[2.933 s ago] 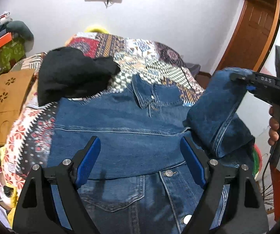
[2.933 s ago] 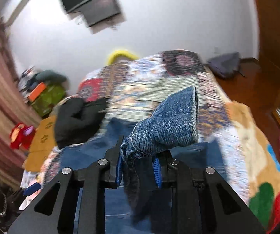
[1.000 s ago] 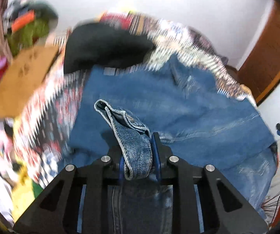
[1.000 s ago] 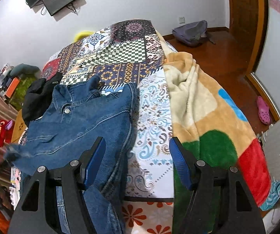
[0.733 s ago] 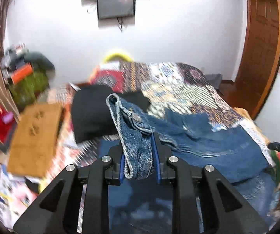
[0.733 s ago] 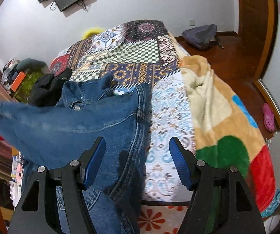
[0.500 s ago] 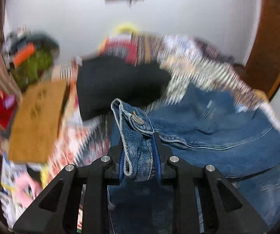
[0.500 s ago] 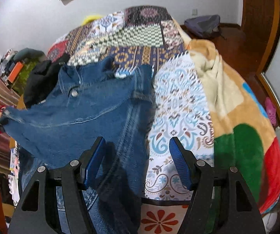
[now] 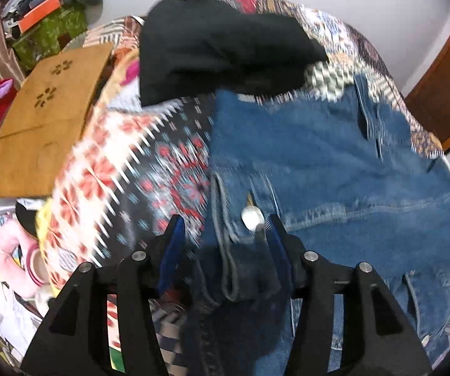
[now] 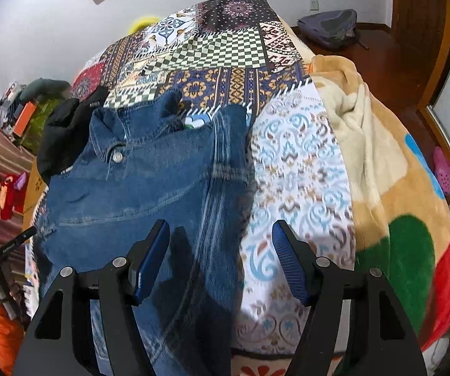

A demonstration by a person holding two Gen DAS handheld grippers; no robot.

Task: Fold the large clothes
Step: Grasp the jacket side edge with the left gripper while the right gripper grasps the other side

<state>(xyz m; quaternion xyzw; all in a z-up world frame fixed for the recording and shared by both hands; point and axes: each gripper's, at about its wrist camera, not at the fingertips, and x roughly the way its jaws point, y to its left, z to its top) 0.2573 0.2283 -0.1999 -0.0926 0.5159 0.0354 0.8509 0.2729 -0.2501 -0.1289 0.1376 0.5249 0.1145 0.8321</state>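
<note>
Left wrist view: no brand, label or writing can be read here; the frame is motion-blurred. The left tongs (image 9: 223, 235) have just been opening, and their blue pads now stand apart. The cuff (image 9: 240, 250) of the denim jacket (image 9: 334, 169), with its metal snap button (image 9: 251, 217), lies between the pads, close against the right-hand one; whether that pad presses on it I cannot tell, and there is a clear gap at the left-hand pad, so the cuff looks released. The jacket lies spread on the patchwork bedspread (image 9: 149, 163). A black garment (image 9: 222, 47) lies beyond it, touching its far edge. A wooden board (image 9: 46, 125) with cut-out patterns sits beside the bed.

Right wrist view: again nothing legible. The right tongs (image 10: 220, 257) are spread wide and grasp nothing; they hang over the jacket's (image 10: 149, 188) right edge, where it meets a pale patterned patch of the bedspread (image 10: 300, 172). The jacket lies flat with its collar toward the far wall. A fleece blanket (image 10: 381, 163) with green and red shapes covers the bed's right side. At the left edge a hand (image 10: 1, 291) in an orange sleeve (image 10: 4, 338) holds the other tool.
</note>
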